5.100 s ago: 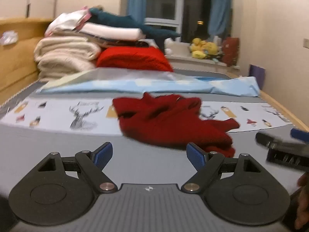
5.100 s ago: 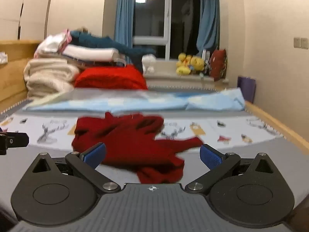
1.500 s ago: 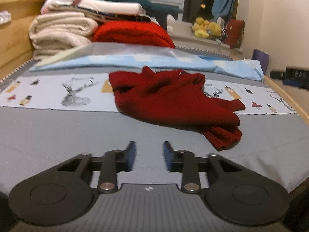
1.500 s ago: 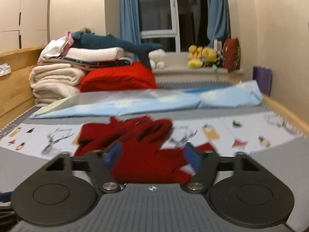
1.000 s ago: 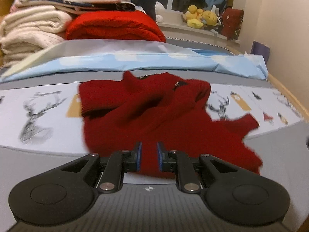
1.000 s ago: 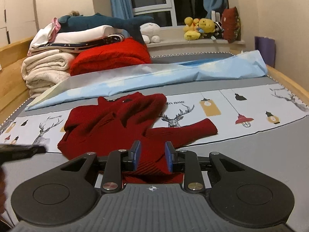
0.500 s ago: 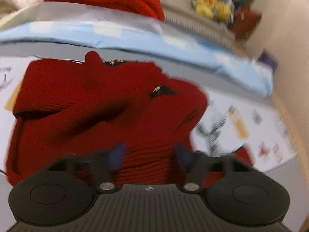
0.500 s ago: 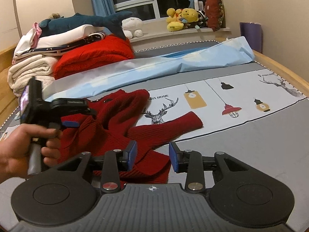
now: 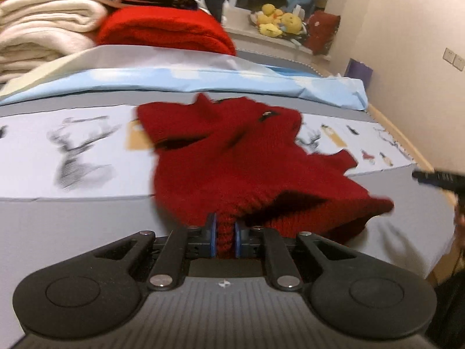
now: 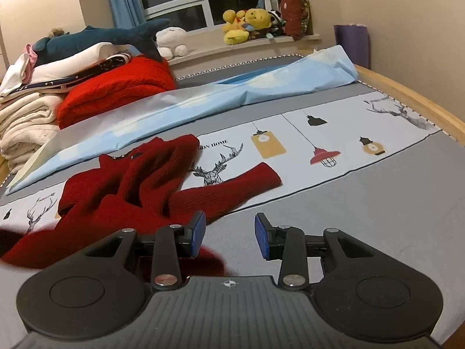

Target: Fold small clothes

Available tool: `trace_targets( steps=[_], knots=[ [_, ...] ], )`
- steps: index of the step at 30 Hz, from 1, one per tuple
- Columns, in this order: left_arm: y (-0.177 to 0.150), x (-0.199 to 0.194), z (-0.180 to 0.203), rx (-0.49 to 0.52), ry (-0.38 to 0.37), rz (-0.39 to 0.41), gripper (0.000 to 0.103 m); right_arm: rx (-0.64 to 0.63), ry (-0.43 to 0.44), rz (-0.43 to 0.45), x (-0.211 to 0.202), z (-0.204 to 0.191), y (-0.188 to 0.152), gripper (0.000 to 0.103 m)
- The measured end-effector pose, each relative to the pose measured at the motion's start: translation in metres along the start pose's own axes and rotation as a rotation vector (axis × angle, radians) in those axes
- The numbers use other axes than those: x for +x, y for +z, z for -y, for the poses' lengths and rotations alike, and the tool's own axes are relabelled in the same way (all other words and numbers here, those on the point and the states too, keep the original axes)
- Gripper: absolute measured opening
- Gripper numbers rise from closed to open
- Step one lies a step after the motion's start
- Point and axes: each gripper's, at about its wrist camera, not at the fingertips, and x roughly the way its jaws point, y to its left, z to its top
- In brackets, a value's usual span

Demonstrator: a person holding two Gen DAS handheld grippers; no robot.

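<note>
The small dark-red knitted sweater (image 9: 232, 157) lies crumpled in the middle of the bed, across the seam between the plain grey cover and the pale printed band with deer and lamps (image 10: 319, 133). Its body is bunched into ridges, with dark gaps where the layers gape. One sleeve (image 10: 232, 189) runs out flat to the sweater's right, its cuff resting on the print. The ribbed hem is drawn up toward the near edge, where the left tongs (image 9: 223, 237) are closing on it: a pinch of knit sits squeezed between the blue pads, and the fabric rises in a tent from that point. This reads as a grip taken on the hem so the garment can be pulled straight or spread before any fold; it is far too rumpled to fold as it lies.

The right tongs (image 10: 229, 234) hang partly open over bare grey cover, just beside the sweater's near edge, with nothing between their pads. They look placed to take a second corner or the sleeve.

Behind the sweater a light-blue sheet (image 10: 261, 87) lies loosely across the bed. Beyond it sits a stack of folded cream blankets and a bright red knit (image 10: 116, 87).
</note>
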Motion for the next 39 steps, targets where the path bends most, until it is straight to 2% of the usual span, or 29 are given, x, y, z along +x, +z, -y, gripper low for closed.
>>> trace_targets(
  steps=[2, 3, 6, 8, 10, 12, 16, 19, 26, 30, 32, 34, 37, 39],
  knots=[
    [-0.019, -0.020, -0.026, -0.036, 0.038, -0.006, 0.010, 0.002, -0.007, -0.010, 0.002, -0.002, -0.002, 0.039],
    [-0.026, -0.025, -0.039, -0.061, 0.042, -0.036, 0.010, 0.007, -0.007, -0.019, 0.003, -0.003, -0.004, 0.039],
    [-0.038, -0.030, -0.062, -0.098, 0.001, -0.113, 0.011, 0.021, -0.009, -0.051, 0.010, -0.009, -0.008, 0.039],
    [-0.040, -0.036, -0.067, -0.078, 0.013, -0.100, 0.012, 0.021, -0.006, -0.079, 0.016, -0.015, -0.012, 0.039],
    [-0.040, -0.039, -0.079, -0.115, -0.013, -0.096, 0.024, 0.019, 0.001, -0.114, 0.024, -0.024, -0.016, 0.039],
    [-0.039, -0.035, -0.091, -0.184, -0.019, -0.102, 0.029, 0.014, 0.008, -0.159, 0.036, -0.035, -0.021, 0.039],
    [-0.034, -0.012, -0.108, -0.274, 0.010, -0.168, 0.031, -0.038, 0.044, -0.257, 0.068, -0.063, -0.031, 0.039],
    [-0.035, 0.009, -0.113, -0.314, 0.070, -0.228, 0.033, -0.094, 0.032, -0.303, 0.095, -0.080, -0.036, 0.039],
    [-0.039, 0.055, -0.113, -0.362, 0.166, -0.351, 0.037, -0.089, -0.023, -0.390, 0.149, -0.091, -0.046, 0.039],
    [-0.029, 0.073, -0.110, -0.354, 0.177, -0.385, 0.044, -0.114, 0.034, -0.418, 0.166, -0.102, -0.051, 0.039],
    [-0.026, 0.078, -0.109, -0.351, 0.183, -0.403, 0.046, -0.106, 0.101, -0.420, 0.171, -0.109, -0.051, 0.039],
    [-0.023, 0.083, -0.109, -0.350, 0.194, -0.414, 0.048, -0.109, 0.181, -0.445, 0.175, -0.118, -0.052, 0.045],
    [-0.022, 0.089, -0.109, -0.337, 0.225, -0.454, 0.048, -0.223, 0.157, -0.444, 0.179, -0.133, -0.058, 0.045],
    [-0.024, 0.092, -0.109, -0.336, 0.237, -0.470, 0.048, -0.215, 0.130, -0.458, 0.183, -0.131, -0.057, 0.045]
  ],
)
